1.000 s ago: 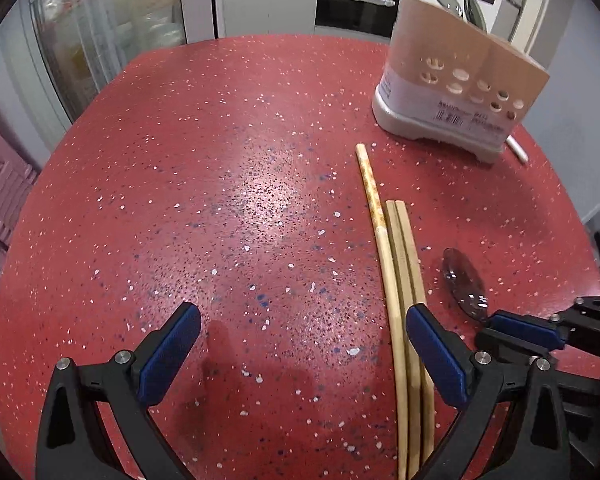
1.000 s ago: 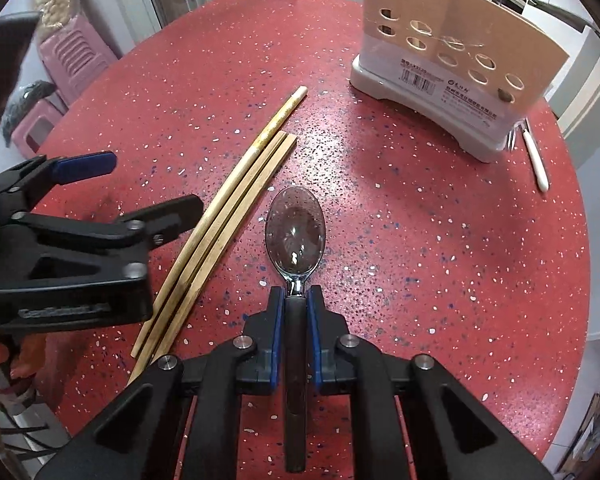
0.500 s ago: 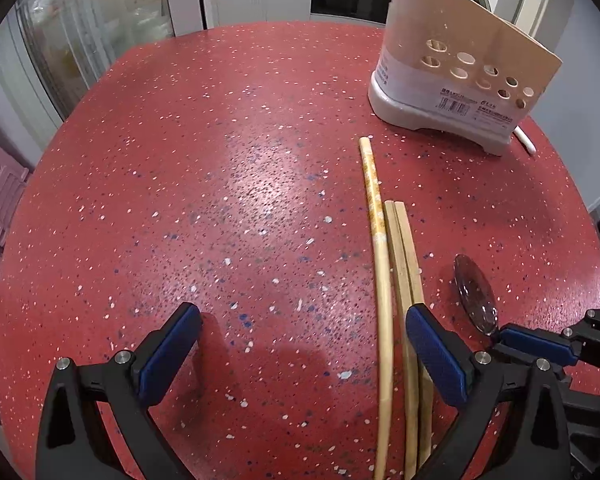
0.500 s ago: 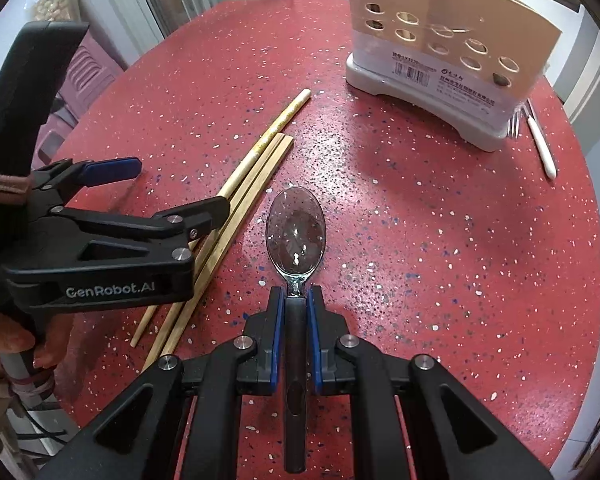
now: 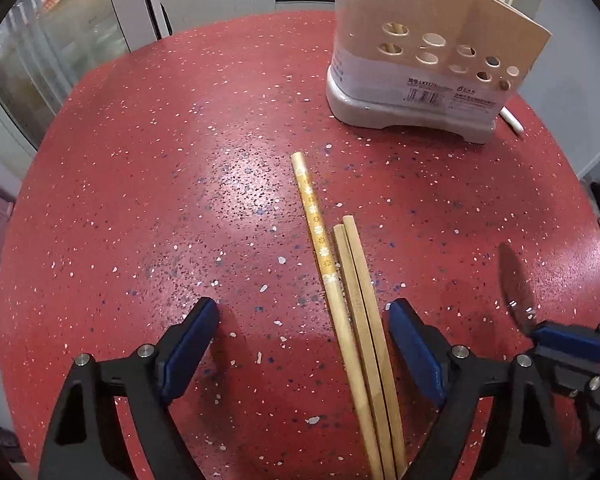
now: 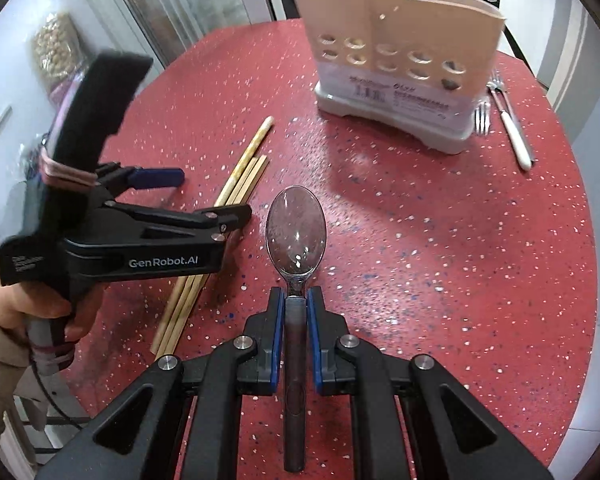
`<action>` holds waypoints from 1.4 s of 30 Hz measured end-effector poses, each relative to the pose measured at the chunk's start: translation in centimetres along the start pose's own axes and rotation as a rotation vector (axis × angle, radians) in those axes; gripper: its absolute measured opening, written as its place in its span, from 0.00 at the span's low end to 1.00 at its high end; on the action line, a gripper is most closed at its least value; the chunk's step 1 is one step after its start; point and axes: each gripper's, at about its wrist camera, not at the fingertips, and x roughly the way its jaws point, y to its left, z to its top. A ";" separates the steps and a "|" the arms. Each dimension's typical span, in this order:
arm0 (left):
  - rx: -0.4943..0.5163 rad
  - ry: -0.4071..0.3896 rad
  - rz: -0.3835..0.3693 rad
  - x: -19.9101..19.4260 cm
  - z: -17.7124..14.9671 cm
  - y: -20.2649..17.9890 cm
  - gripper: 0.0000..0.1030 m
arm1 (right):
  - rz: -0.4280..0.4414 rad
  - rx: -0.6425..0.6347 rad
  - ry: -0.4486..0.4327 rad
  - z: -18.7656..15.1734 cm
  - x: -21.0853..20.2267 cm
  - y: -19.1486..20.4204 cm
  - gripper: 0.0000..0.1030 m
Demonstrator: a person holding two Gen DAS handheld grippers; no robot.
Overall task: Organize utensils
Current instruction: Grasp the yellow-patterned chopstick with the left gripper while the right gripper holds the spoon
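We hold the clear grey plastic spoon [image 6: 296, 232] in our right gripper [image 6: 296, 308], whose blue pads are pinched on the neck just below the bowl; the handle runs back between the jaws toward the camera, and the bowl sticks out ahead. The spoon's long axis points forward toward the beige perforated utensil holder on its grey base [image 6: 396, 64], which stands near the far edge of the red speckled round desk [image 6: 440, 260]. So the holder lies ahead of the spoon and slightly to its right, well apart from it. We judge that the coming move calls for carrying the spoon over the holder's rim and tipping it so that it drops in upright.

Our left gripper [image 5: 300, 344] hangs spread wide and grips nothing. It hovers over the near ends of three wooden chopsticks [image 5: 356, 320], which lie side by side on the desk with their long axes running from the near edge toward the holder. One carries a yellow flower pattern and reaches farther than the two plain ones. The left hand [image 6: 40, 308] is the nearer one to them, so they look like its next pick.

The holder already has things in it: pale wooden sticks stand in the left compartment and dark utensils in the right, though we cannot tell exactly what those are. Just right of its base, a white-handled fork [image 6: 508, 120] and a second fork [image 6: 482, 114] lie on the desk near the far right edge, not yet sorted.
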 end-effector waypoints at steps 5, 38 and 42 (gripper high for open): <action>-0.011 -0.025 0.033 -0.8 -0.4 0.3 1.00 | 0.010 0.021 -0.022 -0.5 -1.8 -1.1 0.12; -0.087 -0.027 0.046 -0.6 -2.0 1.8 1.00 | 0.039 0.038 -0.042 -0.2 -2.0 -1.7 0.12; -0.034 -0.015 0.039 -0.4 -1.0 0.4 1.00 | 0.036 0.037 -0.044 -0.1 -2.1 -1.9 0.12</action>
